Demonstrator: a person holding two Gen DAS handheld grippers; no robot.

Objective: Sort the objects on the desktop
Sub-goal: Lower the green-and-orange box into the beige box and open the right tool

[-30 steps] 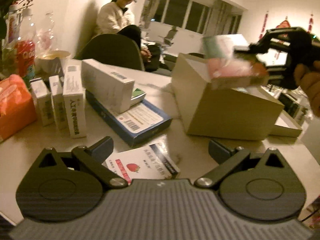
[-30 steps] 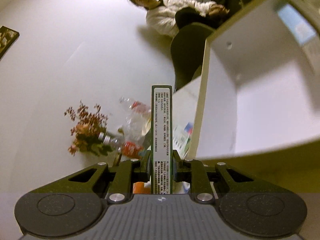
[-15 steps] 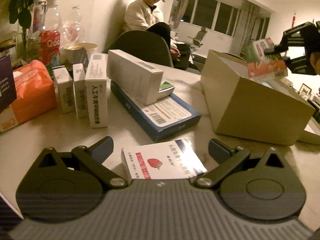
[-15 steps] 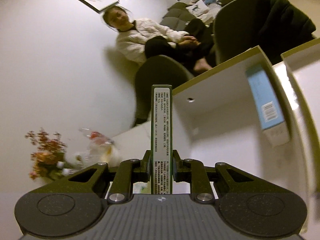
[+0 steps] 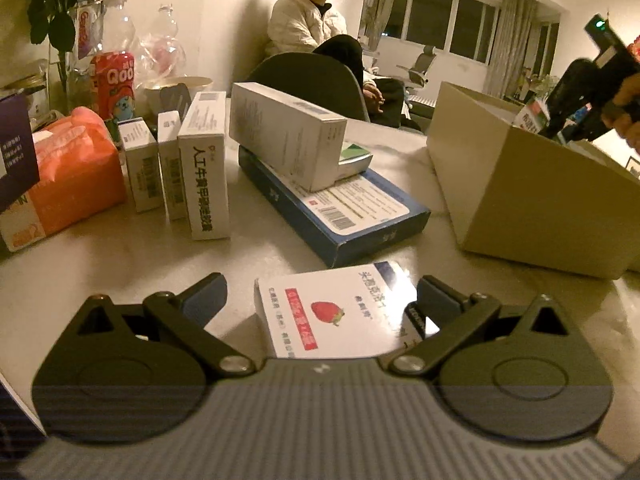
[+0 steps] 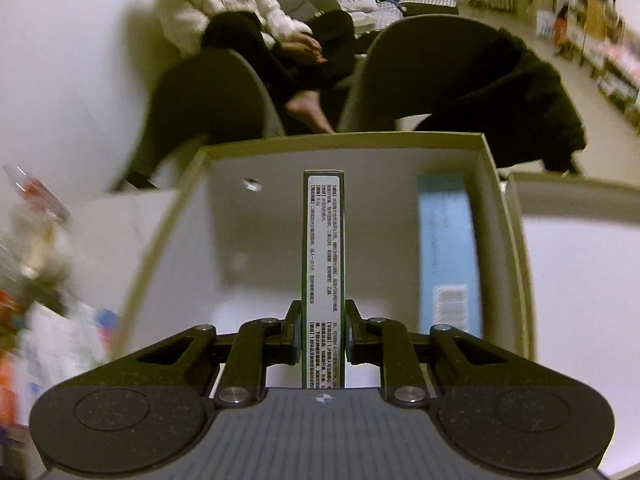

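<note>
Left hand-held gripper (image 5: 320,300) spread wide; right hand-held gripper (image 6: 322,330) clamped, tilted downward.

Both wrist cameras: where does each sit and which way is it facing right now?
Left wrist: on the left gripper, low over the table, looking across it; its open fingers straddle the strawberry box; the right gripper and a bit of hand show far right.
Right wrist: on the right gripper, tilted down into the cardboard box, shut on a slim medicine box; a blue box lies inside.
Shared: the cardboard box, the seated person and the chair.
</note>
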